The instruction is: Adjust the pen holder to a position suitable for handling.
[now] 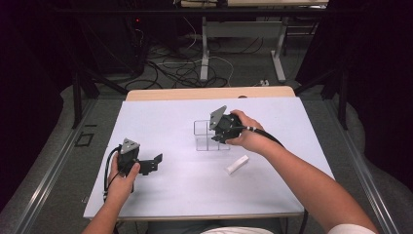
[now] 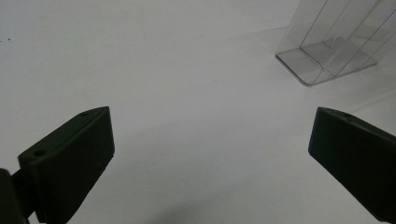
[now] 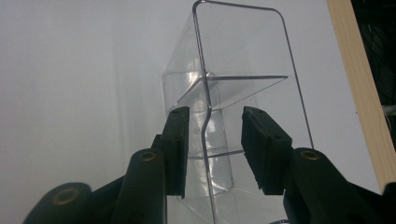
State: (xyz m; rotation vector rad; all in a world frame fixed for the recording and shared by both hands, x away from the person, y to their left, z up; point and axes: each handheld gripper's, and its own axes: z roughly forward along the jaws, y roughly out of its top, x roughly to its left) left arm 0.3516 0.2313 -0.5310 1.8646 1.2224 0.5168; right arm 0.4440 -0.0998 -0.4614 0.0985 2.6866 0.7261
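The clear holder's [image 3: 233,93] edge stands between the right gripper's [image 3: 212,144] part-open jaws, untouched; the left gripper [image 2: 210,154] gapes wide, empty.

looks like a lab or test room, white-topped work table [image 1: 160,195], tangle of loose black and white cables on grey floor [image 1: 180,68], dark metal frame struts [image 1: 78,97], metal-legged desks behind [image 1: 204,53]

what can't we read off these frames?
- High view: the right claw tips sit behind the gripper body and the hand, so contact with the clear plastic holder is hidden.
- Right gripper view: holder base cut off by the bottom edge.
- High view: small white block too small to identify.
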